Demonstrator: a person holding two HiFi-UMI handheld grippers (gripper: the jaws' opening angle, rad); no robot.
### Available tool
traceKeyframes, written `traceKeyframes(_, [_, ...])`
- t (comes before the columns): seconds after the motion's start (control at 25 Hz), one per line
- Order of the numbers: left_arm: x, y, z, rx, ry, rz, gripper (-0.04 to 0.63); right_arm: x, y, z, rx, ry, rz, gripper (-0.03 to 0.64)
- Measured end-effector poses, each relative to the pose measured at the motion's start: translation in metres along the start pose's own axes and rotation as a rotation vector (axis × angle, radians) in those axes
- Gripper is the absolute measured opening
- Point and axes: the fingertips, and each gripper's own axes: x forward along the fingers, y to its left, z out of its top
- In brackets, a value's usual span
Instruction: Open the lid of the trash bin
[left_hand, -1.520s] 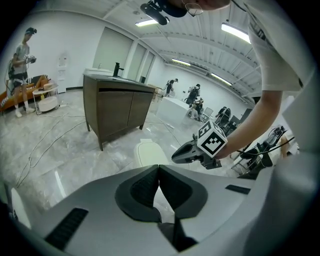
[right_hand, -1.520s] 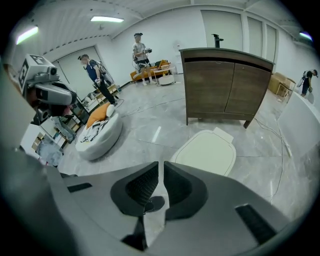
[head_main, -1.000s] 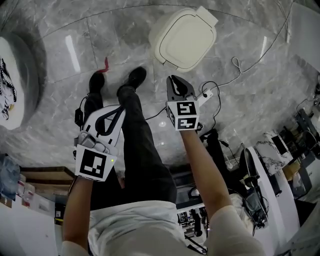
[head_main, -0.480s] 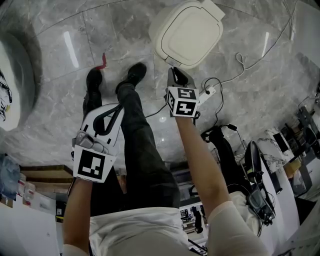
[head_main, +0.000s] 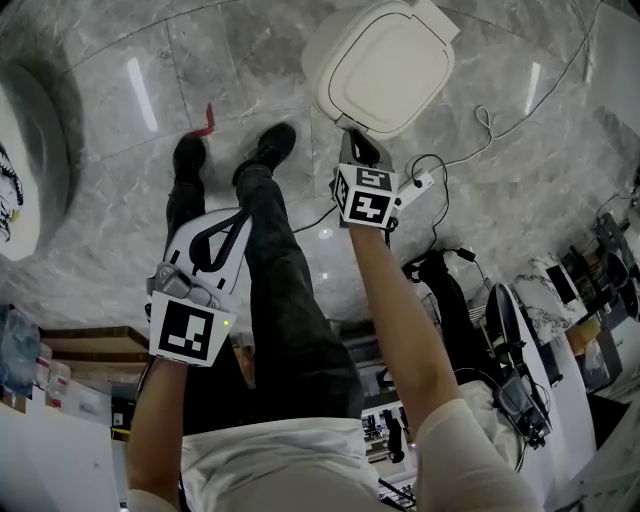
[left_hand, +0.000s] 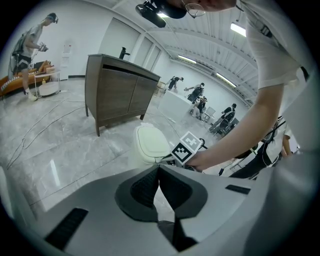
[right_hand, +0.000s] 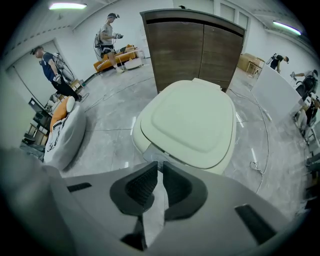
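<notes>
The cream trash bin (head_main: 385, 65) stands on the grey marble floor with its lid (right_hand: 192, 122) down. In the head view my right gripper (head_main: 352, 136) reaches out at arm's length, its tips at the bin's near front edge. In the right gripper view the jaws of the right gripper (right_hand: 161, 164) are shut with nothing between them, just below the lid's front lip (right_hand: 156, 151). My left gripper (head_main: 232, 216) hangs back beside the person's leg, well short of the bin. In the left gripper view the left gripper (left_hand: 159, 169) is shut and empty, with the bin (left_hand: 150, 142) ahead.
A dark wooden cabinet (right_hand: 195, 45) stands behind the bin. A white cable (head_main: 480, 130) and a power strip (head_main: 415, 188) lie on the floor to the right. A round cushion (head_main: 25, 160) sits at the left, a small red thing (head_main: 205, 122) near the shoes. People work in the background.
My right gripper has moved forward from beside the knee up to the bin's front edge. The left gripper has hardly moved.
</notes>
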Motion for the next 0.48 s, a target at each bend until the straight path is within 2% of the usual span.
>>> traceKeyframes(0.32, [0.0000,0.0047,-0.0011,0.000,0.001,-0.004,0.017,0.0049,-0.0014,-0.0024,0.021,0.026,-0.068,0.043])
traceKeyframes(0.48, [-0.0033,0.0026,0.0014,0.010,0.001,-0.003,0.017,0.0045,-0.0041,-0.0009,0.031,0.028,-0.057,0.043])
